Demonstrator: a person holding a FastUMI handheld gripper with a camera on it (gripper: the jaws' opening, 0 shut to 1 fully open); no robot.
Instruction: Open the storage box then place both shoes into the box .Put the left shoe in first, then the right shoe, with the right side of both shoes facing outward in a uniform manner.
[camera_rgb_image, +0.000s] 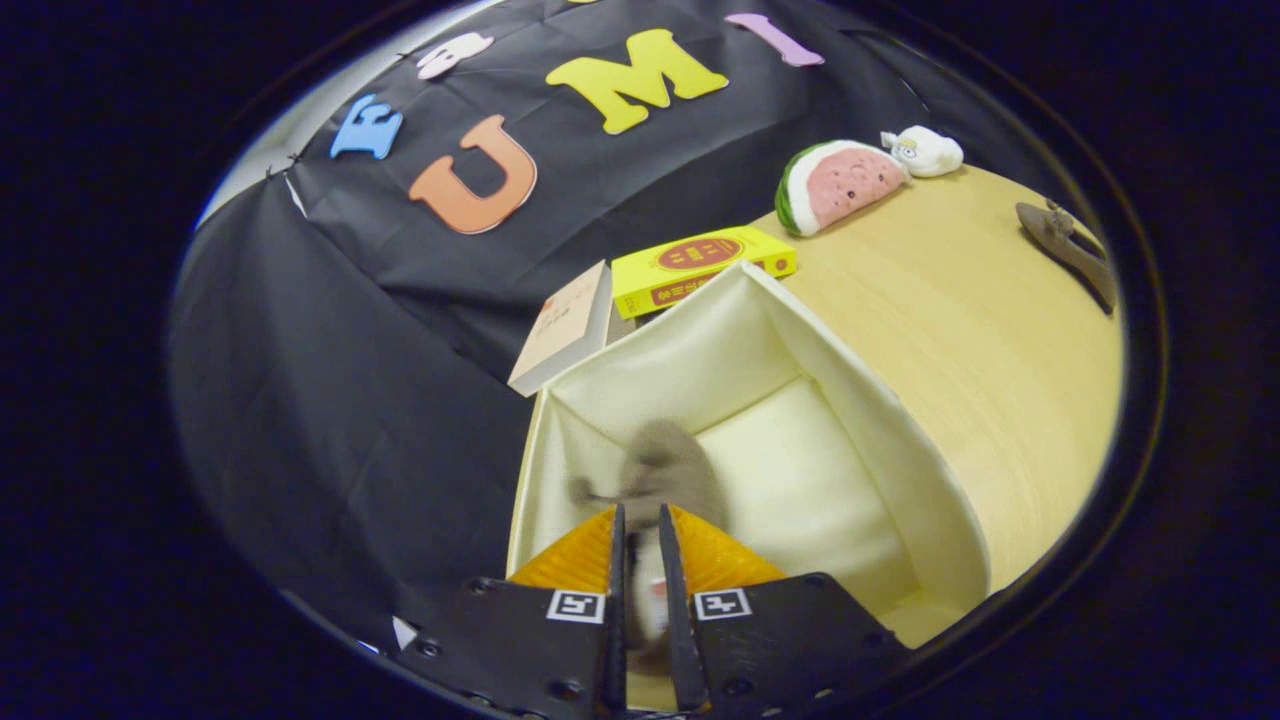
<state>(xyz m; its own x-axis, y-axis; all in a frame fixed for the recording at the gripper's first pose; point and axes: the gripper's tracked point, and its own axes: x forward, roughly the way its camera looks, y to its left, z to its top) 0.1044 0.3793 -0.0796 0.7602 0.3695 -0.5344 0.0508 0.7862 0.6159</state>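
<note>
The cream storage box (860, 400) stands open on the wooden table, its white inside facing me. My gripper (640, 525) is over the box's left part, shut on a grey-brown shoe (665, 465). The shoe hangs down from the fingers into the box, blurred, with its far end near the box's back wall. Part of the shoe shows in the narrow gap between the two fingers. A second shoe (1070, 245), brown, lies on the table beyond the box, far to the right.
Two books lean behind the box: a yellow one (700, 265) and a tan one (565, 325). A watermelon-slice plush (840, 185) and a small white plush (925, 150) sit at the back of the table (980, 330). Black cloth hangs to the left.
</note>
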